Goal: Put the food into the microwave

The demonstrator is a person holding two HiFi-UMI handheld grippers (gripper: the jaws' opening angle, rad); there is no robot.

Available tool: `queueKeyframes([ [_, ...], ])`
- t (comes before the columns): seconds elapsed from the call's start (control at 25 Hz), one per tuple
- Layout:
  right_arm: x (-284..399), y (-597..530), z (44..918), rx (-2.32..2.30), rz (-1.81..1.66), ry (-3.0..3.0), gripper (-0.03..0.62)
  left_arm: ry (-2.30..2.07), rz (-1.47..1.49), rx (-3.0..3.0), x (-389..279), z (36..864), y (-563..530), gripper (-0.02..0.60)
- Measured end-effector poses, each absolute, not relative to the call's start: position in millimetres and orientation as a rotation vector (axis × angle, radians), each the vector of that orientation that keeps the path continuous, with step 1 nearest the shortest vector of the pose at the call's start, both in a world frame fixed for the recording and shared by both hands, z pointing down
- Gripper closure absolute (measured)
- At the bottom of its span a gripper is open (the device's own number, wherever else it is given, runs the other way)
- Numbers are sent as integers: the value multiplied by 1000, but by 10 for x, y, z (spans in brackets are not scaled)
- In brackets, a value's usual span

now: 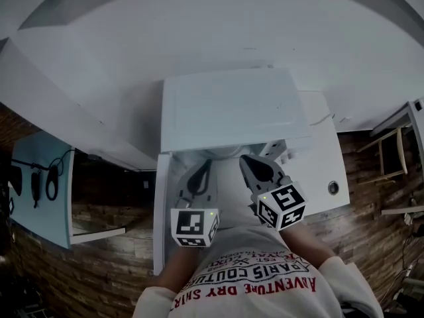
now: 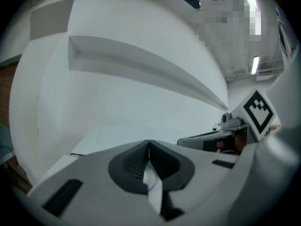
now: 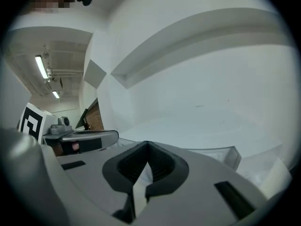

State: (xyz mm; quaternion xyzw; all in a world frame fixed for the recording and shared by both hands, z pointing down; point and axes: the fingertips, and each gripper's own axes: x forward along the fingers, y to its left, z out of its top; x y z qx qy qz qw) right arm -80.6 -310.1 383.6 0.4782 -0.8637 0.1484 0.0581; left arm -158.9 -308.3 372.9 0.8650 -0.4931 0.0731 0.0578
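Observation:
A white box-shaped microwave [image 1: 232, 108] stands on a white counter below me. A white panel [image 1: 161, 211] that looks like its open door sticks out at its left front. Both grippers hover side by side just in front of it. My left gripper [image 1: 201, 172] [image 2: 148, 143] is shut, its dark pads meeting with nothing between them. My right gripper [image 1: 255, 165] [image 3: 147, 145] is shut too, and empty. Each gripper view looks over the white microwave top toward a white wall. No food shows in any view.
The white counter [image 1: 321, 167] extends to the right and has a small round fitting [image 1: 333, 187]. A light blue panel [image 1: 40, 184] with dark things hanging on it is at the left. A wooden frame [image 1: 391, 152] stands at the right on brick-patterned flooring.

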Motion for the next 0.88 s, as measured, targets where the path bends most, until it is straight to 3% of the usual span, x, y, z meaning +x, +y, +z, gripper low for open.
queueKeyframes([
  [0.88,-765,-3140,3775,1527,395,-2599,583,-1452,206,2657,-1521,3719,-3133,574],
])
